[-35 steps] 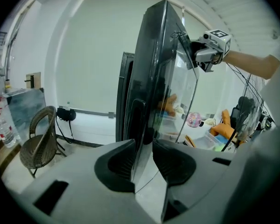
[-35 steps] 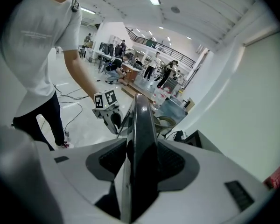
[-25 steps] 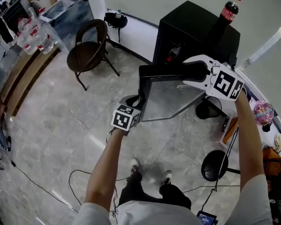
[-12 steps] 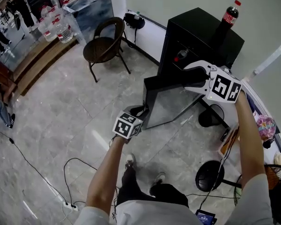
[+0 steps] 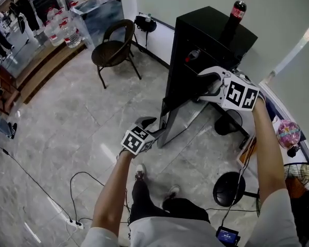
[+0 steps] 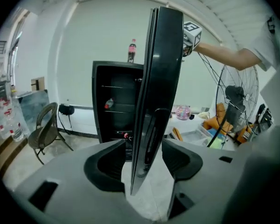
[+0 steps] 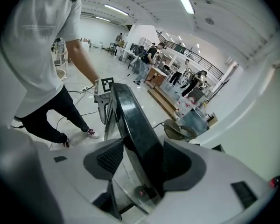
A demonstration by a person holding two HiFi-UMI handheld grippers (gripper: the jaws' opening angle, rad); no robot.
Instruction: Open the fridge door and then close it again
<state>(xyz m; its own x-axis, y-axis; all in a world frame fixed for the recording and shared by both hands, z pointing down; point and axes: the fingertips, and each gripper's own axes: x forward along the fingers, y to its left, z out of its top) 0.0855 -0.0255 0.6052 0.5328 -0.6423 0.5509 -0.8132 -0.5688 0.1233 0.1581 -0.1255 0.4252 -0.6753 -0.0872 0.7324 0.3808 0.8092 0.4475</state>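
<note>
A black fridge (image 5: 206, 40) stands against the wall with a cola bottle (image 5: 237, 12) on top. Its glass door (image 5: 183, 120) hangs partly open, edge-on towards me. My left gripper (image 5: 153, 123) is at the door's lower free edge. In the left gripper view the door (image 6: 161, 78) runs between the left gripper's (image 6: 144, 160) jaws with a gap on each side; they have just been opening. My right gripper (image 5: 206, 81) sits astride the door's top edge. Its jaws (image 7: 142, 160) have just been opening a little, but both pads still look pressed on the door (image 7: 135, 129).
A brown chair (image 5: 110, 53) stands left of the fridge, with water bottles (image 5: 59, 32) and a grey bin (image 5: 95, 12) beyond. A fan base (image 5: 227, 187) and cables (image 5: 82, 181) lie on the floor near my feet (image 5: 139, 171). People stand far off in the hall.
The door has swung from wide open towards the fridge. Both grippers have travelled with it, the left at its bottom edge and the right at its top.
</note>
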